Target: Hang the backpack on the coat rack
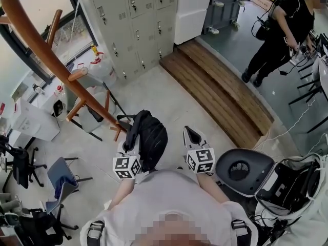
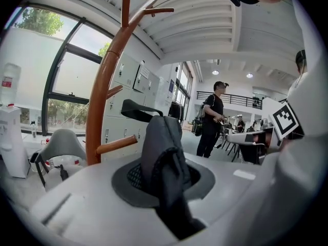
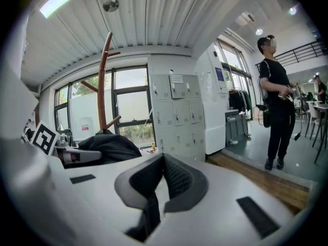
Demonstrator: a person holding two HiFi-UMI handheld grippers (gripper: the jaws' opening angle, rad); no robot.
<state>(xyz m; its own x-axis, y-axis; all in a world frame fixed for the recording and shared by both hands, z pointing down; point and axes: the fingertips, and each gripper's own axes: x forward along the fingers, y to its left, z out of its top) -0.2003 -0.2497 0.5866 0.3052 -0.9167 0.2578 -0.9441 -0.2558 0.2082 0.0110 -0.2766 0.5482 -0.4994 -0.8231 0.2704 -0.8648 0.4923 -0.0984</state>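
The black backpack (image 1: 148, 136) hangs from my left gripper (image 1: 134, 144), just right of the coat rack's lower pegs (image 1: 77, 75). In the left gripper view the jaws are shut on a dark padded strap of the backpack (image 2: 161, 155). The strap stands up between them, with its loop (image 2: 137, 109) curling left. The wooden coat rack (image 2: 102, 94) rises close behind, and one short peg (image 2: 118, 144) points toward the strap. My right gripper (image 1: 190, 134) hovers beside the bag. Its jaws (image 3: 161, 163) are shut on nothing. The backpack (image 3: 109, 146) shows to their left.
Grey lockers (image 1: 136, 22) stand behind the rack, and a wooden step (image 1: 220, 94) runs to the right. A person in black (image 1: 279, 32) stands at the far right. Office chairs (image 1: 61, 178) sit at the left, and a black round-topped device (image 1: 245, 170) at the lower right.
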